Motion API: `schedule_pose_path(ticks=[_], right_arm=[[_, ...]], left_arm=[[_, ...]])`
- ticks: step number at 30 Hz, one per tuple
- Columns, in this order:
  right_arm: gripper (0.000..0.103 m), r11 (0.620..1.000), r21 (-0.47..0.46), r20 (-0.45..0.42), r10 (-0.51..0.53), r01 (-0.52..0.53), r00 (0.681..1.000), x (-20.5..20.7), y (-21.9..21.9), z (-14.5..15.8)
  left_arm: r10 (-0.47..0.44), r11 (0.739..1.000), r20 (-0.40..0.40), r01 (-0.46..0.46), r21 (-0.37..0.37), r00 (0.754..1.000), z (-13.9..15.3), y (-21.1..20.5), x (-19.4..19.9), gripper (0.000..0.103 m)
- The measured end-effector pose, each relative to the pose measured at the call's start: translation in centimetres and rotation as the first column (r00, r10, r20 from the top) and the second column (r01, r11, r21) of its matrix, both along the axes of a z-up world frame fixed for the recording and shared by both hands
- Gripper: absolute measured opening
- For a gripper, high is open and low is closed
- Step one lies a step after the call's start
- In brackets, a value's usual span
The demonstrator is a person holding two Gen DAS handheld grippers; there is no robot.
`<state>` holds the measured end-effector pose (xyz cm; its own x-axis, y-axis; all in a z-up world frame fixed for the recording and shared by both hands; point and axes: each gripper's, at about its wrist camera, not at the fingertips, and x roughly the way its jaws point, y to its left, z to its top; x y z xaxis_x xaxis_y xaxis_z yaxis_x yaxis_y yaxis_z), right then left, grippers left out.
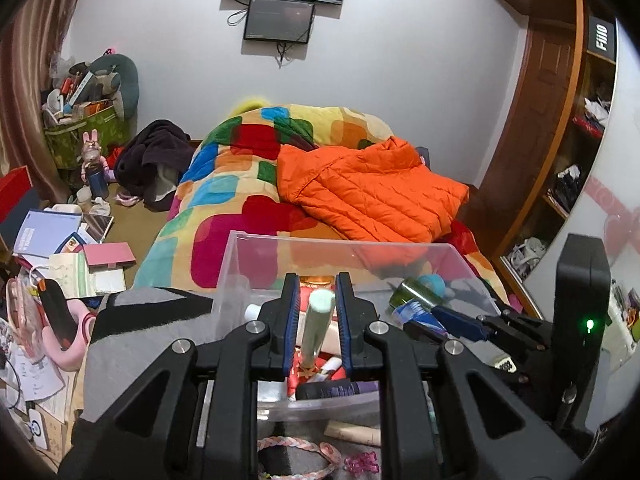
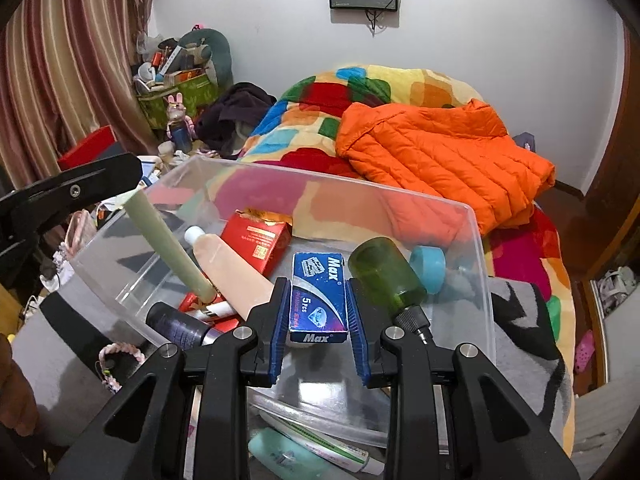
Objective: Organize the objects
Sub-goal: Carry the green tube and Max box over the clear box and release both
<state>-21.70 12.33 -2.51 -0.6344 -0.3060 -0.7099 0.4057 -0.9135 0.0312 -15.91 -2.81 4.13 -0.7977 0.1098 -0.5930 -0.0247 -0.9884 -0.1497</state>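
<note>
A clear plastic bin (image 1: 256,248) (image 2: 476,248) stands on a grey and black cloth on the bed. My left gripper (image 1: 317,312) holds a pale green tube (image 1: 318,324) over the bin; the tube (image 2: 168,244) slants into the bin in the right wrist view. My right gripper (image 2: 318,312) is shut on a blue Max blade box (image 2: 318,296) inside the bin; it also shows in the left wrist view (image 1: 440,320). In the bin lie a red carton (image 2: 256,240), a peach tube (image 2: 224,268), a green bottle (image 2: 388,276), a blue cap (image 2: 430,268) and a dark bottle (image 2: 176,326).
Tubes (image 2: 320,452) and a braided hairband (image 1: 288,446) lie on the cloth in front of the bin. An orange jacket (image 1: 368,188) and a colourful quilt (image 1: 240,168) cover the bed. Books and clutter (image 1: 60,248) fill the floor at left. A wooden shelf (image 1: 560,160) stands at right.
</note>
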Motion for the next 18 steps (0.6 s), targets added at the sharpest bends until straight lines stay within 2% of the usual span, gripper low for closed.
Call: schedule_pose_path(ticks=[1,3,5,10,12,15,18], right_arm=[[0.032,1.0,0.002,0.003,-0.002,0.002,1.0,0.0,0.2,0.1],[0.044,1.0,0.002,-0.004,-0.002,0.002,1.0,0.3,0.4,0.3],[0.052,1.0,0.007,-0.031,-0.012,0.012,0.999,0.9,0.8,0.9],[0.061,1.0,-0.001,-0.074,-0.015,0.015,0.997,2.5,2.1,2.5],[0.064,1.0,-0.021,-0.087,-0.015,0.013,0.996,3.3,3.1,3.3],[0.074,0.999,-0.046,-0.111,-0.026,0.021,0.993,4.6,4.8,4.2],[0.075,0.999,-0.031,-0.122,-0.04,0.036,0.992,5.7,6.7,4.3]], left_arm=[[-0.002,1.0,-0.001,0.002,-0.006,1.0,0.1,0.1,0.1,0.023],[-0.008,1.0,-0.012,0.007,-0.017,1.0,0.3,0.4,0.7,0.04],[-0.005,0.999,-0.034,0.004,-0.037,0.999,0.7,0.7,1.3,0.048],[-0.007,0.996,-0.082,0.0,-0.089,0.997,1.8,1.3,2.9,0.067],[-0.011,0.995,-0.098,0.001,-0.101,0.995,2.1,1.5,3.8,0.081],[-0.024,0.994,-0.102,0.013,-0.11,0.995,2.2,1.8,5.0,0.094],[-0.051,0.991,-0.078,0.041,-0.125,0.996,1.5,2.6,6.0,0.096]])
